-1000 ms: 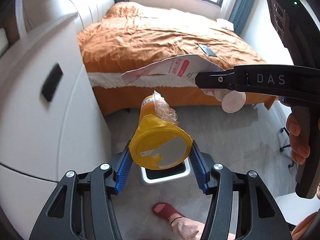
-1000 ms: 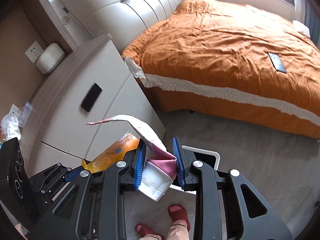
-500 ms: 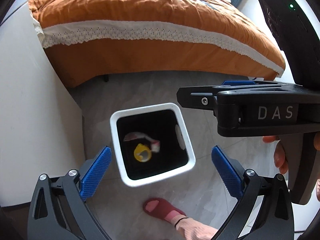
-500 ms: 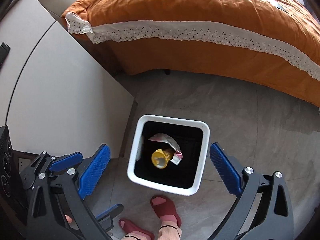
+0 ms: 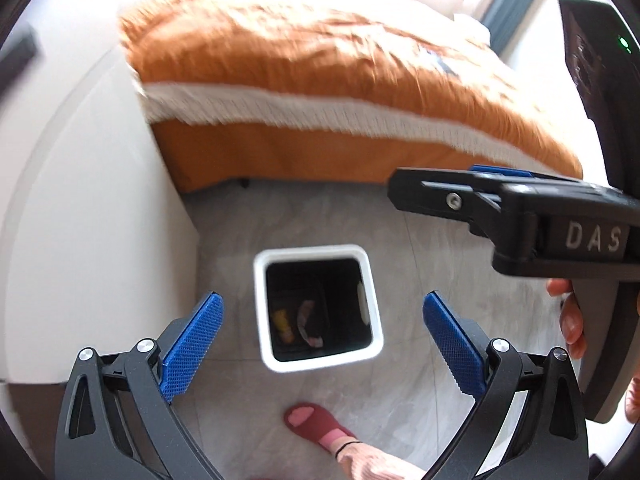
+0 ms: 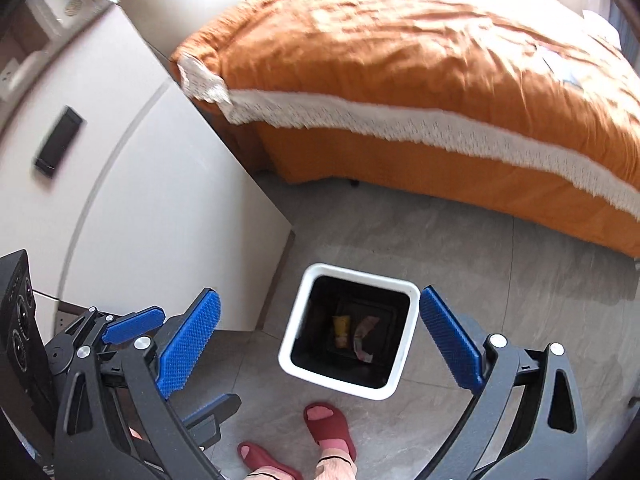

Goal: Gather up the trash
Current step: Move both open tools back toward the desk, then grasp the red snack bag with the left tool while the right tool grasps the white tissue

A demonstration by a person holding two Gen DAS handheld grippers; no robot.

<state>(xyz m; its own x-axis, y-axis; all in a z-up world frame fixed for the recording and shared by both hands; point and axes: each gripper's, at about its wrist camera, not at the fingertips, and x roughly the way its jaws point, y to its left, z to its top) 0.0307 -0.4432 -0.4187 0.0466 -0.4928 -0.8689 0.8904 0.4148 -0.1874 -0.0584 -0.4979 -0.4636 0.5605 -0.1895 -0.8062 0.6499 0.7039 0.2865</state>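
Observation:
A square white bin with a black inside stands on the grey floor below both grippers. At its bottom lie a yellow bottle and a pink and white wrapper. My left gripper hangs open above the bin, nothing between its blue pads. My right gripper is open too, also above the bin and with nothing in it. In the left wrist view the right gripper's body crosses the upper right. In the right wrist view the left gripper shows at the lower left.
A white bedside cabinet stands left of the bin, a dark phone-like thing on its top. The bed with an orange cover fills the back. A person's feet in red slippers stand just before the bin.
Both grippers opened and let go of the yellow bottle and the wrapper, which fell into the bin. Since half a second ago the views tilted up, showing more of the bed and cabinet.

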